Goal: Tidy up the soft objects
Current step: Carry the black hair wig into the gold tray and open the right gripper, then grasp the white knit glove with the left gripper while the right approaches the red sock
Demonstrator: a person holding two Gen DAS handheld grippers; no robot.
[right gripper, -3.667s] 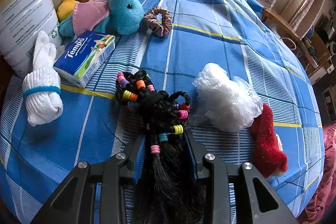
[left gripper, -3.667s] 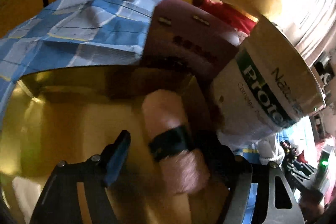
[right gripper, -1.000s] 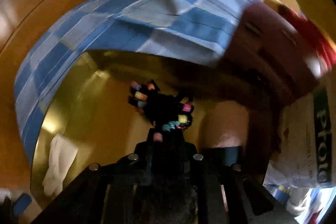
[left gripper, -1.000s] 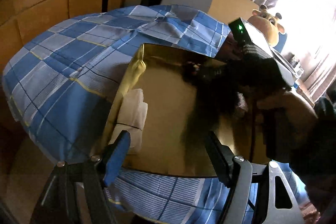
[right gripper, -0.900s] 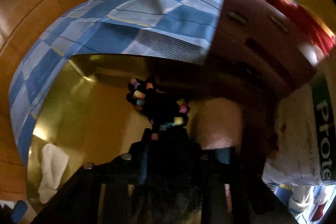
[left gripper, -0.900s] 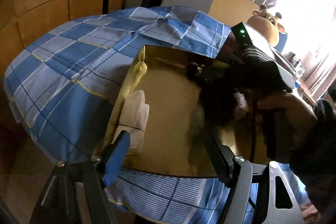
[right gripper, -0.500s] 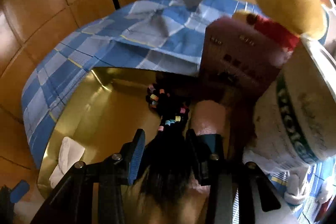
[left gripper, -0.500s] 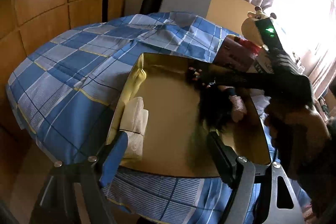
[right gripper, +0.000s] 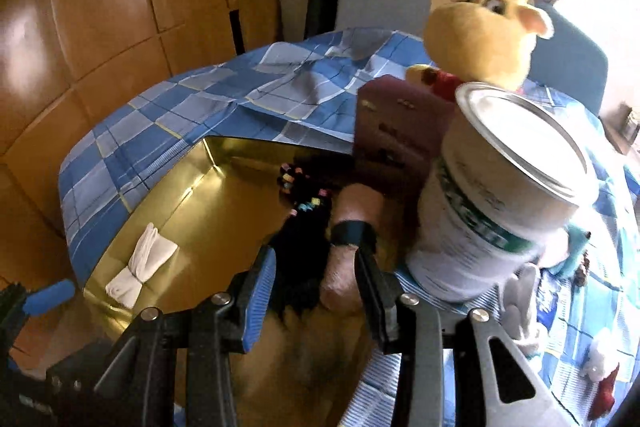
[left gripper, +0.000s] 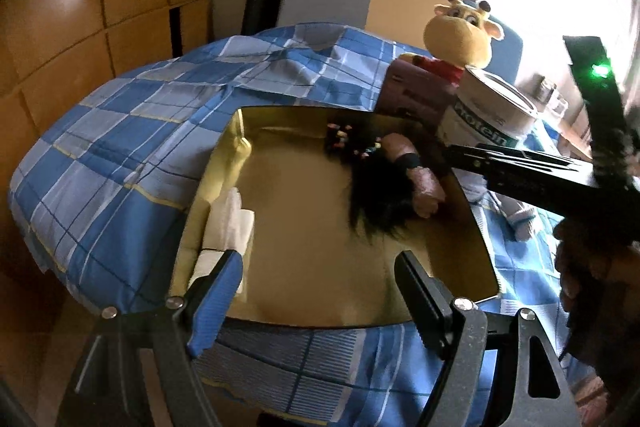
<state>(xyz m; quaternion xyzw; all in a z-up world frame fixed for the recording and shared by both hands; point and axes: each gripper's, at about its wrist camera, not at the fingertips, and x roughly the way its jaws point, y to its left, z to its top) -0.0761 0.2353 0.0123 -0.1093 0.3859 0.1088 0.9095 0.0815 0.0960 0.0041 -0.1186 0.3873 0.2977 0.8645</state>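
A gold tray (left gripper: 320, 279) lies on the blue checked bed; it also shows in the right wrist view (right gripper: 192, 211). In it lie a black braided hairpiece with coloured beads (left gripper: 376, 187) (right gripper: 304, 223), a pink rolled sock with a black band (left gripper: 420, 175) (right gripper: 352, 243) and a white rolled sock (left gripper: 224, 223) (right gripper: 140, 267). My left gripper (left gripper: 320, 283) is open and empty over the tray's near edge. My right gripper (right gripper: 316, 287) is open and empty just above the hairpiece and pink sock; it shows from the side in the left wrist view (left gripper: 520, 167).
A white protein can (right gripper: 504, 203) stands at the tray's right, with a maroon box (right gripper: 400, 123) and a yellow giraffe plush (right gripper: 484, 35) behind it. A white sock roll (left gripper: 520, 219) lies right of the tray. Wooden wall panels (right gripper: 120, 7) stand at the left.
My right gripper carried the hairpiece from the bed to the tray, opened, let it go beside the pink sock and drew back. My left gripper released the pink sock earlier and pulled back.
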